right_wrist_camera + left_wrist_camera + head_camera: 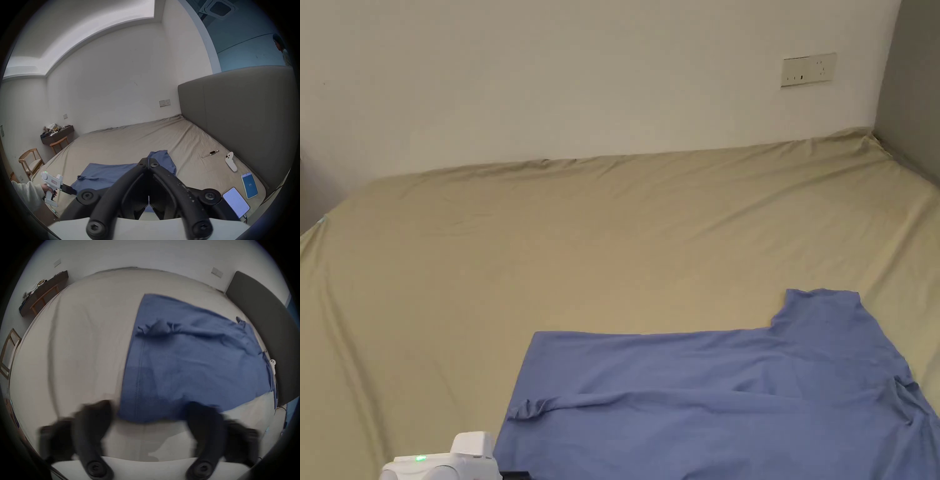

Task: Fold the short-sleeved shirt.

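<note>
Shirt [725,400] spread on bed [550,250], one lengthwise ridge, folding barely begun; left gripper [149,415] jaws apart, empty; right gripper [148,160] jaws closed, empty.

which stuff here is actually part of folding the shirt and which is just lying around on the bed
Part of the job:
blue shirt, spread on the bed sheet
left gripper, jaws apart at the shirt's near edge
right gripper, jaws together

Just lying about:
two phones
white controller
watch
chair
cluttered shelf
</note>
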The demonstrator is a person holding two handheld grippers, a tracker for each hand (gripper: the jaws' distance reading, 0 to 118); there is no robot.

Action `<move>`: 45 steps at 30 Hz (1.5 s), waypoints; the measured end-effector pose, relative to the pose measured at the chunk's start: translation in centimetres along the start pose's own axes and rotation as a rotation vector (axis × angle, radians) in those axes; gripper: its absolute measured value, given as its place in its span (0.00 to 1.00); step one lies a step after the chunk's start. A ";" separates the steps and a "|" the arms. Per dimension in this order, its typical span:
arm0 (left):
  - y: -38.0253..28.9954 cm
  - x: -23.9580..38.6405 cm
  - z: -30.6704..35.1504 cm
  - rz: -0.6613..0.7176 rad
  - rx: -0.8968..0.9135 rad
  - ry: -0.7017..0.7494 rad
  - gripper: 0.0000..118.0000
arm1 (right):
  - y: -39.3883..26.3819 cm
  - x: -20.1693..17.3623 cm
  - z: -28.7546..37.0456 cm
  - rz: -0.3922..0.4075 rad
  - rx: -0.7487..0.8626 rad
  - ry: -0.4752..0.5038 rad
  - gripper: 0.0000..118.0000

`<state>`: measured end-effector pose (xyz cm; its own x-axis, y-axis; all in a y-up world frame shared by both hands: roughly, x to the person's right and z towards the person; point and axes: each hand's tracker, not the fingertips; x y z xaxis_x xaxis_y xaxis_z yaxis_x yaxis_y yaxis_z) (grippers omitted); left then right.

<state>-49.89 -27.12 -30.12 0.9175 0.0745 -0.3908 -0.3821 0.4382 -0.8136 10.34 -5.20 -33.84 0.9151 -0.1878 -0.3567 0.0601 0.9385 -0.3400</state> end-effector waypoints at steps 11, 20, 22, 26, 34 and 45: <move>0.3 1.6 3.4 -0.041 0.148 -0.045 0.07 | -8.7 4.7 -11.3 0.053 -0.347 -0.059 0.02; 0.9 1.2 8.0 -0.008 0.249 -0.105 0.07 | -16.5 8.1 -17.3 -0.095 -0.695 -0.017 0.79; 0.8 1.6 8.1 -0.012 0.248 -0.103 0.07 | -17.9 7.6 -17.7 -0.110 -0.711 -0.049 0.27; 0.2 1.6 7.6 -0.015 0.235 -0.080 0.07 | -18.1 6.9 -17.5 -0.094 -0.627 -0.077 0.09; -0.5 0.7 12.9 0.051 0.245 -0.134 0.07 | -10.1 8.3 -12.9 -0.127 -0.561 0.003 0.08; -11.2 -1.0 17.4 0.079 0.069 -0.120 0.07 | -8.0 8.4 -3.4 0.042 -0.722 0.083 0.08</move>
<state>-44.62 -16.58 -13.09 0.8929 0.2162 -0.3949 -0.4492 0.4872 -0.7489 16.25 -15.28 -37.04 0.8758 -0.2044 -0.4374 -0.2789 0.5254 -0.8039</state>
